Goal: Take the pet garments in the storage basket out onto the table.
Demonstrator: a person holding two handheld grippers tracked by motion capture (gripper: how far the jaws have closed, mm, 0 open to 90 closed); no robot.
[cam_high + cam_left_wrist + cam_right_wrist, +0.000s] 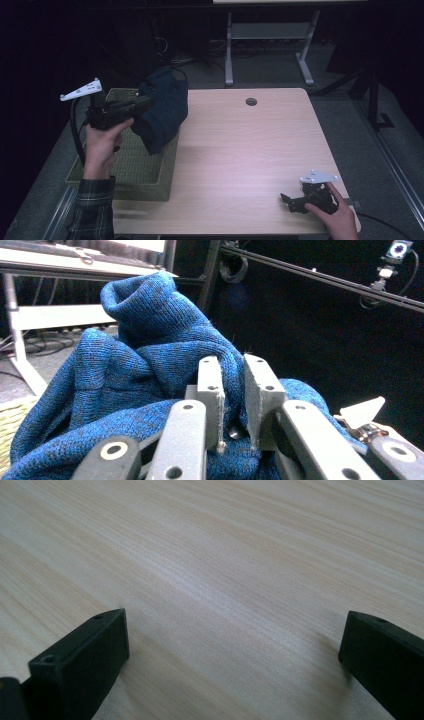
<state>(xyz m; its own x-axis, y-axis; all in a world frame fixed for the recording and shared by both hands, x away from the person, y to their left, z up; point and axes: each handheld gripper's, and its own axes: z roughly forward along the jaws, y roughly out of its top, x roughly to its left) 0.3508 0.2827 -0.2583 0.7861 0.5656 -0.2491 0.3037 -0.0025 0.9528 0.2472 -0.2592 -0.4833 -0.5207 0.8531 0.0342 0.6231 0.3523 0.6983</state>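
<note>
Our left tool (232, 402) was clamped on the dark blue knitted wool garment (150, 365), lifting it above the woven green basket (145, 175) just below; our right tool (295, 200) rested apart on the pale wooden counter (240, 150).

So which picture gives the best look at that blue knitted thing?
The left gripper view: the blue knitted cloth is close up, its weave clear, pinched in the left tongs. The high view shows it small and dark above the basket. The right gripper view looks at the table.
</note>
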